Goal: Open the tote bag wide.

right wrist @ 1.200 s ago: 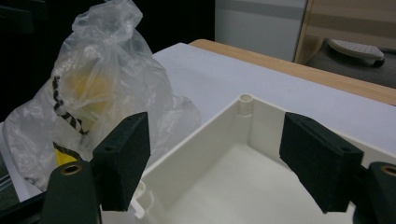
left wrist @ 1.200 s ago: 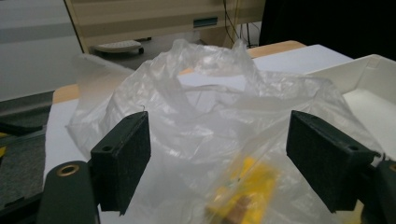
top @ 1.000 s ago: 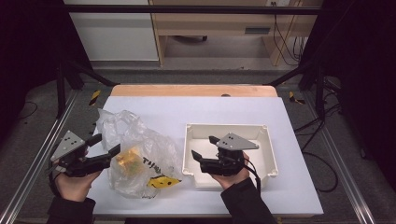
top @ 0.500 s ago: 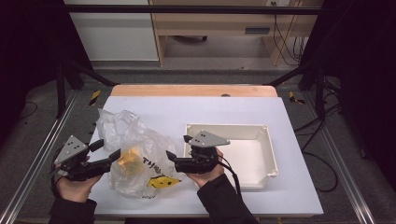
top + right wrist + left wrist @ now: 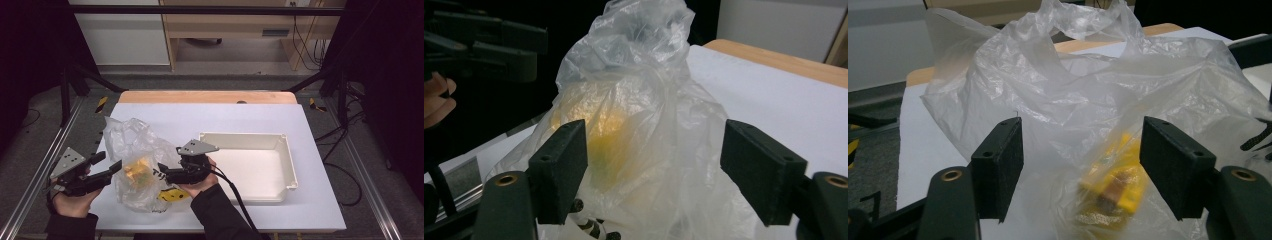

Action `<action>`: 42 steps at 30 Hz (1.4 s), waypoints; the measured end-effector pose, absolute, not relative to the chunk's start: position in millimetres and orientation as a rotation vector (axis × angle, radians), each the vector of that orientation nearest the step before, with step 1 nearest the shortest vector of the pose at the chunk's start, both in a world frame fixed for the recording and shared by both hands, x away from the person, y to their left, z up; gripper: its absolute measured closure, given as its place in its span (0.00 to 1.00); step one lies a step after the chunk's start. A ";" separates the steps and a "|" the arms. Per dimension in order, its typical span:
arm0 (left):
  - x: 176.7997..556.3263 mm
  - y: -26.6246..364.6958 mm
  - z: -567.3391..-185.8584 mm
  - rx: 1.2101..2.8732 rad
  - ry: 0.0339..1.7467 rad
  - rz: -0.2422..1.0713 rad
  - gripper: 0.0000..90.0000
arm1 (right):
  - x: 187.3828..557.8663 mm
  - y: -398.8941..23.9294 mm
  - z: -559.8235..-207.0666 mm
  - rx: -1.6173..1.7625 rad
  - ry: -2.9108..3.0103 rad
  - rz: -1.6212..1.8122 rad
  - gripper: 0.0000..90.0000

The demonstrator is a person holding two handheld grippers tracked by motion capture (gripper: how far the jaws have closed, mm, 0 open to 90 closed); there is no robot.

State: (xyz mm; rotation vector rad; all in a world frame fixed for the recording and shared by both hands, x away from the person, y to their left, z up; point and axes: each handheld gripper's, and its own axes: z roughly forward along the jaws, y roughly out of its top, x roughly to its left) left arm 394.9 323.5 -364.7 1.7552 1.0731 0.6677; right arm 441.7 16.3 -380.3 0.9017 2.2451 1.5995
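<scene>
A crumpled clear plastic bag [image 5: 135, 145] lies on the left part of the white table, with a yellow packet [image 5: 136, 170] inside it. My left gripper [image 5: 106, 165] is at the bag's left edge, open. Its jaws have just been closing, with loose bag film [image 5: 1073, 90] and the yellow packet [image 5: 1113, 190] between them, and the pads are not pressing. My right gripper [image 5: 163, 173] points left at the bag's right side, open. In the right gripper view [image 5: 656, 165] the bag [image 5: 639, 100] stands between the wide jaws, untouched.
A shallow white tray [image 5: 245, 136] sits empty to the right of the right hand. Yellow print on the bag [image 5: 172, 195] lies near the table's front edge. In the right gripper view, the left gripper [image 5: 489, 40] and its hand [image 5: 436, 100] show beyond the bag.
The right gripper has moved left, from over the tray to the bag's right side. The left hand has stayed put and its jaws have narrowed a little.
</scene>
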 end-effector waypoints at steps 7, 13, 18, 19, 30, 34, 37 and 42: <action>391.7 330.1 -359.8 1.711 1.091 0.671 0.37 | 441.0 28.1 -388.2 0.851 2.336 1.607 0.49; 390.6 329.8 -356.7 1.698 1.094 0.667 0.33 | 440.1 36.2 -393.2 0.817 2.386 1.612 0.69; 389.3 328.8 -353.9 1.684 1.093 0.666 0.30 | 436.9 42.4 -397.1 0.760 2.416 1.588 0.90; 388.9 328.4 -353.3 1.682 1.092 0.668 0.29 | 435.9 43.1 -397.5 0.745 2.418 1.584 0.93; 389.4 313.4 -347.8 1.709 1.049 0.656 0.26 | 423.8 54.2 -402.4 0.648 2.455 1.586 1.00; 390.5 306.0 -347.9 1.731 1.036 0.647 0.26 | 418.9 58.9 -404.0 0.624 2.473 1.588 1.00; 391.6 302.4 -350.0 1.750 1.035 0.636 0.28 | 415.0 62.7 -405.6 0.602 2.489 1.590 1.00; 394.8 298.4 -358.3 1.801 1.038 0.582 0.47 | 410.2 67.0 -407.4 0.582 2.505 1.596 1.00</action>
